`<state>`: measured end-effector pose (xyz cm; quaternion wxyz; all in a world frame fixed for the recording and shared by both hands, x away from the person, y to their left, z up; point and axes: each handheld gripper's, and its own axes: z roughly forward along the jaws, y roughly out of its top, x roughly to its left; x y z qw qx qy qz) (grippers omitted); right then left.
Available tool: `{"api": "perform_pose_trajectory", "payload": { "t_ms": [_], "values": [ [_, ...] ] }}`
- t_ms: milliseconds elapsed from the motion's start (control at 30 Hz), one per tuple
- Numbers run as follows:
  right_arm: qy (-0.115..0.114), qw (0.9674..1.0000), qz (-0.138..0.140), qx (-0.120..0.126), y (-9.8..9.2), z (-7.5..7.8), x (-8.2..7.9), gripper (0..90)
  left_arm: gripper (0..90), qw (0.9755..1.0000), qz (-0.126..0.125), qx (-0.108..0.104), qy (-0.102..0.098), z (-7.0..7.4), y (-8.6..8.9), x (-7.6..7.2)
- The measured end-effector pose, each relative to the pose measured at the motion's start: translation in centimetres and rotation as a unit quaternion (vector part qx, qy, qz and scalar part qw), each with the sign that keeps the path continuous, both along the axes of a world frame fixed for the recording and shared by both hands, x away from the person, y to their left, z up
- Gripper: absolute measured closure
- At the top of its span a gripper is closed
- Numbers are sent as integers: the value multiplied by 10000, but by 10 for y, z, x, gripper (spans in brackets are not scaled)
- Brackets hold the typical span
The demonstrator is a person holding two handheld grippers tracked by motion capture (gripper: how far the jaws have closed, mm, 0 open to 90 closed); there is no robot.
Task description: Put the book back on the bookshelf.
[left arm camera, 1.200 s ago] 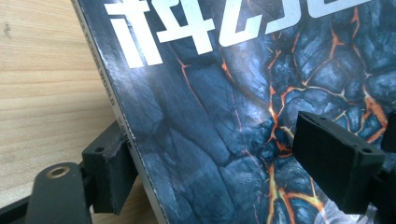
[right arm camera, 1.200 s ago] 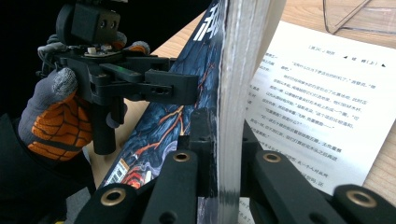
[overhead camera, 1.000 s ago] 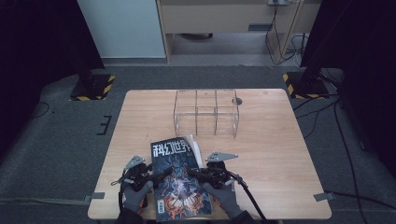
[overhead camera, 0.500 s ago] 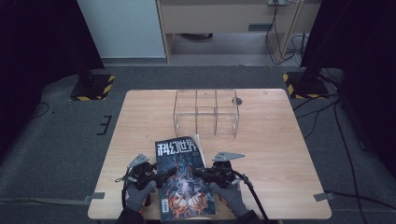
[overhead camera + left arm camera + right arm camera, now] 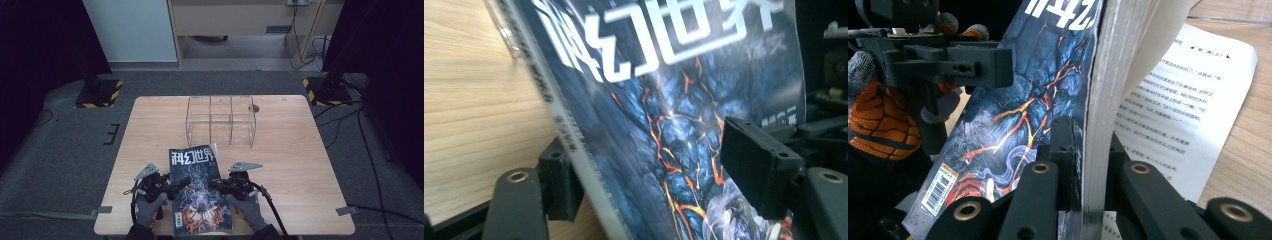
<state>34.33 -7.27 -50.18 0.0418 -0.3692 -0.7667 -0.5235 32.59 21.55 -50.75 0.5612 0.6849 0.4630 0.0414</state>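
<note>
Your right gripper (image 5: 1083, 150) clamps the magazine's (image 5: 200, 192) fore-edge at the table's (image 5: 300, 165) near edge, while your left gripper's (image 5: 659, 170) jaws, just closing, straddle its spine unpressed; grip next.

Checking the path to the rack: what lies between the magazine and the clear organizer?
In the high view, bare tabletop separates the magazine from the clear organizer.

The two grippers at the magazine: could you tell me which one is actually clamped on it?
The right gripper, shut on the magazine page edge; the left gripper jaws stand apart around the spine.
</note>
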Motion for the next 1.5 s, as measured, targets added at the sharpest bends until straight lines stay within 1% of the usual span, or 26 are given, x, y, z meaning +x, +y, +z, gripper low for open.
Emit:
{"api": "perform_pose_trajectory", "payload": {
  "t_ms": [33, 67, 133, 200, 267, 300, 367, 500, 533, 600, 633, 667, 767, 833, 933, 967, 1033, 1100, 1200, 1233, 1333, 1400, 1433, 1467, 1500],
  "values": [
    [-28, 10000, 17, 17, 0, 0, 0, 827, 310, 10000, -24, 64, -2, 0, -3, 0],
    [-39, 10000, 63, 56, 0, 1, -1, 827, 314, 9999, 7, 166, -25, 0, -6, -1],
    [-88, 9999, 66, 17, 1, 2, -1, 827, 328, 9995, 78, 307, -61, 2, -8, -2],
    [-59, 10000, 68, 37, 0, 1, -1, 826, 390, 9988, 222, 444, -31, 4, -9, -3],
    [-46, 9999, 91, 46, 0, 1, -1, 825, 413, 9978, 243, 617, -9, 5, -11, -3],
    [-37, 9999, 91, 49, 0, 1, -1, 825, 420, 9976, 240, 656, -13, 5, -12, -4],
    [-52, 9999, 106, 47, 0, 1, -1, 824, 426, 9974, 250, 683, 7, 5, -13, -4],
    [-54, 9999, 118, 41, 0, 1, 0, 823, 462, 9975, 260, 649, 60, 5, -12, -3],
    [-48, 9999, 113, 31, 1, 1, 0, 822, 470, 9973, 278, 674, 78, 4, -12, -3],
    [-51, 9999, 122, 10, 1, 0, 1, 821, 505, 9968, 324, 715, 122, 4, -12, -3],
    [-50, 9999, 132, 10, 1, 0, 1, 820, 538, 9961, 399, 771, 152, 5, -11, -4],
    [-46, 9999, 137, 8, 1, 0, 1, 817, 564, 9960, 424, 765, 168, 6, -11, -4],
    [-38, 9999, 147, -16, 2, 0, 1, 806, 603, 9953, 497, 826, 123, 10, -12, -7],
    [-25, 9999, 138, -33, 2, 1, 2, 787, 644, 9948, 551, 852, 84, 14, -13, -9],
    [-20, 9998, 63, -161, 2, 1, 3, 756, 696, 9938, 572, 951, -33, 19, -16, -12],
    [-17, 9997, 43, -221, 3, 0, 4, 745, 711, 9936, 588, 960, -42, 22, -16, -13],
    [41, 9998, 18, -216, 2, -1, 6, 722, 733, 9936, 591, 953, -95, 25, -17, -15],
    [59, 9997, -23, -237, 2, -2, 7, 692, 749, 9942, 588, 895, -114, 28, -17, -16],
    [106, 9996, -57, -238, 1, -2, 8, 658, 761, 9937, 593, 929, -191, 33, -19, -18],
    [136, 9996, -87, -241, 1, -3, 9, 636, 765, 9939, 602, 896, -205, 35, -20, -18],
    [218, 9995, -166, -165, 0, -3, 11, 605, 774, 9937, 622, 884, -290, 41, -21, -20],
    [201, 9995, -203, -132, -1, -2, 12, 562, 786, 9942, 616, 811, -343, 47, -22, -22],
    [183, 9995, -205, -120, -2, -2, 12, 544, 791, 9940, 647, 783, -417, 50, -22, -23],
    [199, 9995, -238, -74, -3, -1, 12, 519, 799, 9941, 640, 750, -445, 54, -22, -24],
    [155, 9995, -249, -63, -5, 0, 13, 504, 805, 9944, 631, 710, -461, 56, -22, -25]
  ]
}}
